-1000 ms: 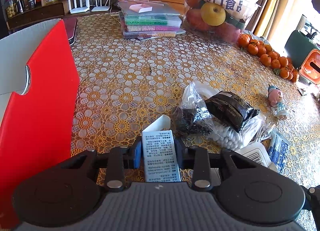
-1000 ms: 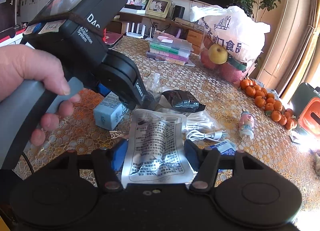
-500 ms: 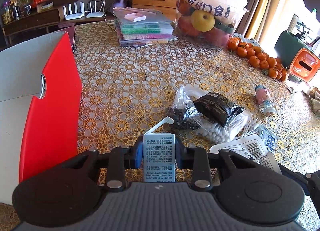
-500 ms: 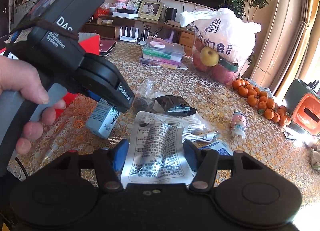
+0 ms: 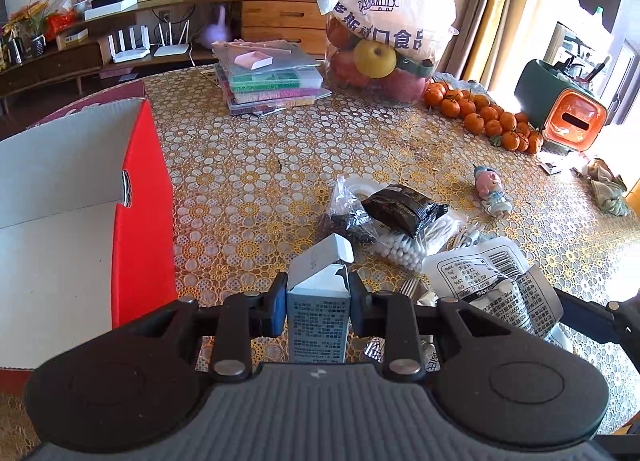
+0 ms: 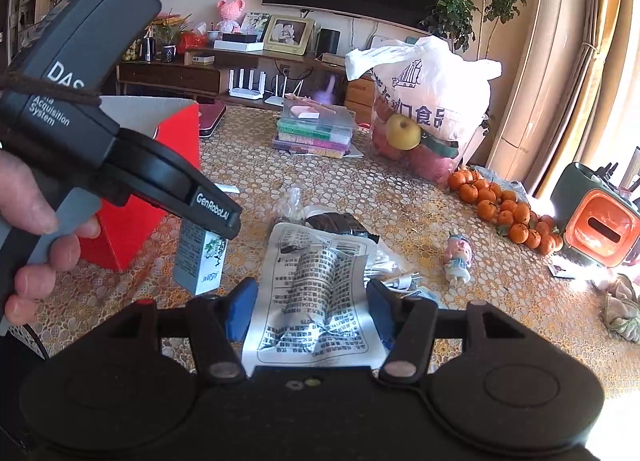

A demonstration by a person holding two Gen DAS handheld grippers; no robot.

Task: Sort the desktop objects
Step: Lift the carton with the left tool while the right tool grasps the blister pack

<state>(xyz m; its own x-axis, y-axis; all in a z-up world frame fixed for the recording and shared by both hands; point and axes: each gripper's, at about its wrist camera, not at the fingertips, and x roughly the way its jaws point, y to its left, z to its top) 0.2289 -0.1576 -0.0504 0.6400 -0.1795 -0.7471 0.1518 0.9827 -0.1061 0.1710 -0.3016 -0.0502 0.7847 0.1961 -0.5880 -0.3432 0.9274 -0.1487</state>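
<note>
- Holding a small grey-blue cardboard carton (image 5: 318, 317), the left claw (image 5: 318, 301) hovers above the tabletop (image 5: 248, 165).
- Right claw (image 6: 308, 313) pinches a crinkled printed foil pouch (image 6: 312, 297).
- Swing the carton toward ten o'clock, clearing the red cardboard box (image 5: 140, 213) wall before release.

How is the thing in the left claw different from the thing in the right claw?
The small box in the left claw is rigid, blue-grey card with its top flap open; the printed packet in the right claw is flat, crinkled white plastic, and wider. Both carry fine printed text and are held above the table.
</note>
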